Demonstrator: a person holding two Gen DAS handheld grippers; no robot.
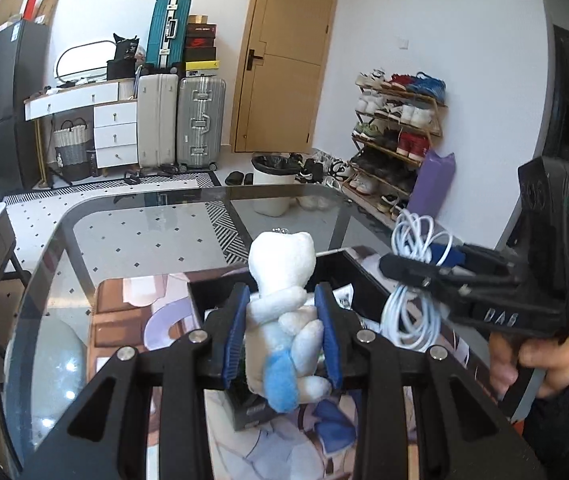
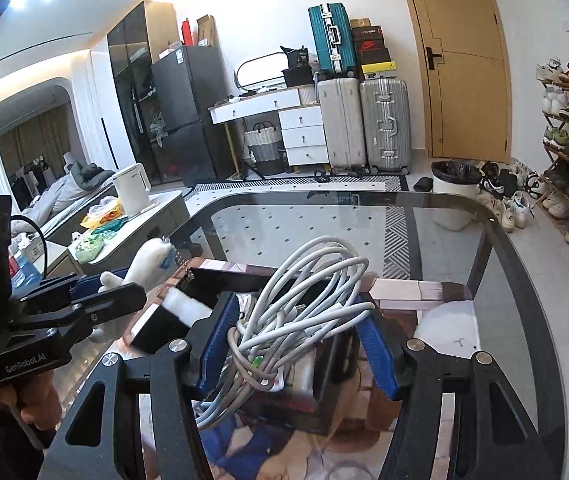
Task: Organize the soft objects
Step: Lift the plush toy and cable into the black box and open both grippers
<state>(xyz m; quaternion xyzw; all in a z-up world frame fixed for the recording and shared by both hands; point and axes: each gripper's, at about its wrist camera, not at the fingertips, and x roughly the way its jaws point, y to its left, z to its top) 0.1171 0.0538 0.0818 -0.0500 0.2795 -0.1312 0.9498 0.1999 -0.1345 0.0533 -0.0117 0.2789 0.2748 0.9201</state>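
My left gripper (image 1: 282, 328) is shut on a white and blue plush toy (image 1: 284, 312), held upright over an open black box (image 1: 340, 272) on the glass table. My right gripper (image 2: 298, 344) is shut on a coiled white cable (image 2: 296, 308), held over the same black box (image 2: 204, 284). In the left wrist view the right gripper (image 1: 424, 268) is to the right with the cable (image 1: 412, 312) hanging from it. In the right wrist view the left gripper (image 2: 96, 288) is at the left with the plush toy (image 2: 148, 260).
The black box sits on a printed mat (image 1: 132, 312) on a glass table (image 1: 144, 220). It holds white packets (image 2: 304, 368). Beyond the table are a white bin (image 1: 274, 184), a shoe rack (image 1: 396, 136), suitcases (image 1: 200, 124) and a side counter with a kettle (image 2: 132, 188).
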